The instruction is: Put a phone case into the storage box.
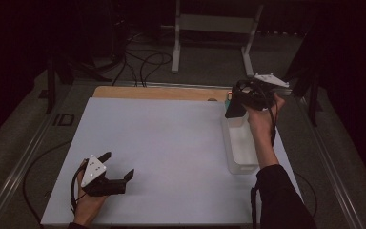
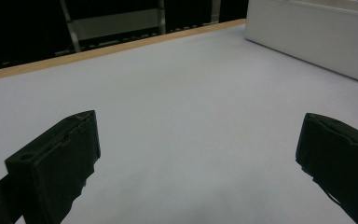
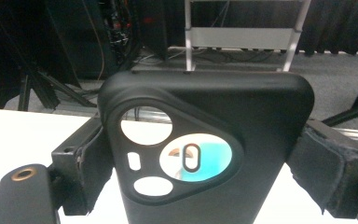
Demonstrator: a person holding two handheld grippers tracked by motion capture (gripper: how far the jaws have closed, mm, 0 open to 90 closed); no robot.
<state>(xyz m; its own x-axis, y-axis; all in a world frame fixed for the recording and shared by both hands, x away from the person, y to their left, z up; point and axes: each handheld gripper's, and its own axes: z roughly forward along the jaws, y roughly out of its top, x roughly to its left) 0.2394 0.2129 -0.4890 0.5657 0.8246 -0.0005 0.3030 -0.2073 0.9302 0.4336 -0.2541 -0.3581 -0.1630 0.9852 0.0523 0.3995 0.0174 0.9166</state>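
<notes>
A black phone case (image 3: pixel 205 149) sits clamped between my right gripper's (image 3: pixel 205 163) two jaws, one pressing each long edge, its camera cut-outs turned toward the lens in the right gripper view. Through the largest round opening something turquoise shows; what it is I cannot tell. From the high view, I hold the case (image 1: pixel 234 107) with my right gripper (image 1: pixel 238 102) raised above the far end of a white rectangular bin (image 1: pixel 240 145), which stands along the right side of the white table (image 1: pixel 171 143). A small turquoise and red-tipped object (image 1: pixel 228 97) lies just beyond the bin, near the table's wooden far edge (image 1: pixel 157 92). My right hand (image 1: pixel 262 117) grips the tool from below, forearm in a dark sleeve.

Well apart, at the near left corner, my left gripper (image 1: pixel 119 167) rests low over the bare tabletop, jaws spread wide with nothing between them. In the left gripper view the same bin (image 2: pixel 317 37) appears far off to the right. Beyond the table, cables (image 1: pixel 143 62) and a metal stand (image 1: pixel 214 33) sit on the dark floor.
</notes>
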